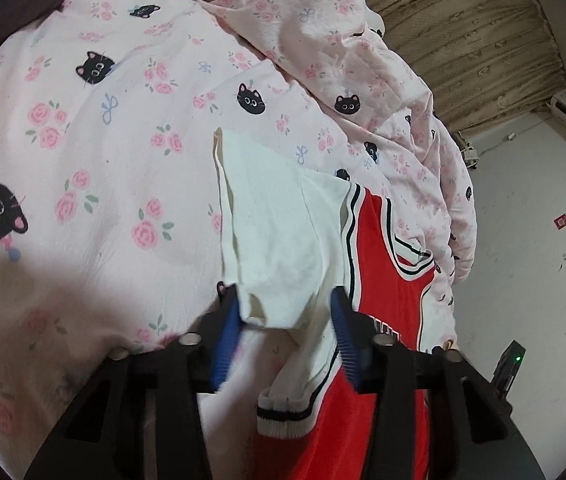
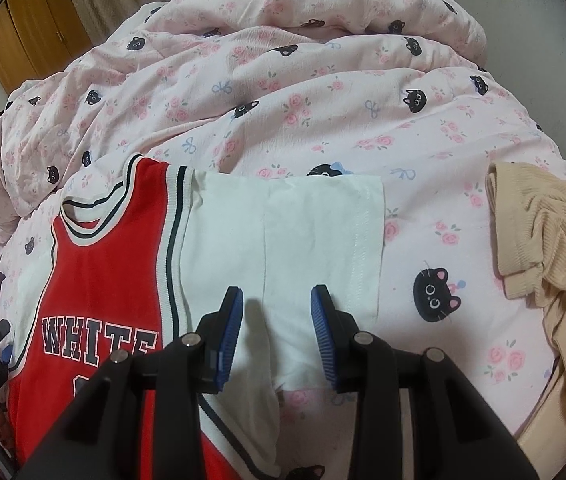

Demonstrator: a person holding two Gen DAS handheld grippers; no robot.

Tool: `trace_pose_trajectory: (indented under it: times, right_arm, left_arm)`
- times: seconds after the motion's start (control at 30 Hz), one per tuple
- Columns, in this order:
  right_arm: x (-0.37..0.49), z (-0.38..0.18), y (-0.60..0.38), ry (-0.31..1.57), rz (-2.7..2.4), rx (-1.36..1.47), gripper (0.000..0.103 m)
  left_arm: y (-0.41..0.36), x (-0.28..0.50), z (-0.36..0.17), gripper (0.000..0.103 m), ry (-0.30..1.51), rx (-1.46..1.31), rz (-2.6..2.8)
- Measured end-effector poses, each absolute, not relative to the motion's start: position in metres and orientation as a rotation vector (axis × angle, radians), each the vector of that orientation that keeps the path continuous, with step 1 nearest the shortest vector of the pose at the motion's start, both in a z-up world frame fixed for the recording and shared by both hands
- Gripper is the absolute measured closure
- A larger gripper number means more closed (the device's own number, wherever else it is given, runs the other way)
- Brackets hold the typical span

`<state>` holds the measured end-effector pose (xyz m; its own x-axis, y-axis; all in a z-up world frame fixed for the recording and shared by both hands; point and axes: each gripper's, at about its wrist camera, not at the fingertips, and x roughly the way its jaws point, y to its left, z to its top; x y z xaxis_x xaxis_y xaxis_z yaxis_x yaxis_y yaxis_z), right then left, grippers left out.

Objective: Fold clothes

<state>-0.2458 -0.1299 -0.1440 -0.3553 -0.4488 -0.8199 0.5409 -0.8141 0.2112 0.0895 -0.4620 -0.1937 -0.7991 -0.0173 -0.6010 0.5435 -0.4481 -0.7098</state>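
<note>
Our left claw [image 1: 287, 312] and right claw [image 2: 277, 308] are both spread over the white sleeves of the red jersey [image 2: 103, 280], which lies flat on the bed [image 2: 323, 112]. We should pinch each sleeve edge squarely before folding inward.

- Left gripper [image 1: 287, 312] low in the frame, jaws apart, blue pads [image 1: 229, 332] to either side of a white sleeve [image 1: 279, 240].
- Sleeve hem touching the left pad; whether the jaws press it cannot be told.
- Red jersey [image 1: 379, 280] with white and black trim just right of the sleeve, lying on the bed.
- Pink duvet [image 1: 123, 140] with roses and black cat faces beneath, bunched up toward the top right.
- Brown curtain [image 1: 463, 40] and white wall [image 1: 531, 248] beyond.
</note>
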Motion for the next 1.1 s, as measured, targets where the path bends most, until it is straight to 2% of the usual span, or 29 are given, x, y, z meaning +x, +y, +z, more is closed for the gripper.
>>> trace_pose_trajectory:
  times: [0.03,0.2,0.33,0.47,0.6,0.63,0.73,0.9,1.1]
  right_arm:
    - [-0.246,-0.144,-0.130,0.127,-2.180,1.277,0.067]
    - [-0.245,-0.144,-0.130,0.124,-2.182,1.267,0.067]
    - [-0.238,-0.137,-0.132,0.102,-2.148,1.219,0.066]
    - [-0.219,-0.129,-0.160,0.113,-2.036,1.201,0.061]
    - [-0.181,-0.113,-0.231,0.268,-1.891,1.157,0.058]
    - [-0.168,-0.108,-0.253,0.318,-1.852,1.144,0.051]
    - [-0.124,-0.093,-0.331,0.474,-1.746,1.091,0.041]
    - [-0.060,-0.092,-0.441,0.722,-1.675,1.036,0.041]
    - [-0.039,-0.125,-0.504,0.842,-1.649,1.111,0.043]
  left_arm:
    - [-0.462,0.089,-0.194,0.086,1.403,0.757,-2.299]
    - [-0.457,0.089,-0.184,0.094,1.286,0.726,-2.348]
    - [-0.456,0.092,-0.171,0.094,1.199,0.681,-2.353]
    - [-0.462,0.097,-0.183,0.094,1.274,0.697,-2.270]
    - [-0.464,0.100,-0.201,0.094,1.399,0.723,-2.203]
    - [-0.463,0.101,-0.202,0.094,1.408,0.722,-2.196]
    - [-0.462,0.104,-0.204,0.093,1.443,0.702,-2.179]
    - [-0.463,0.109,-0.207,0.093,1.496,0.692,-2.157]
    - [-0.464,0.111,-0.209,0.093,1.525,0.682,-2.145]
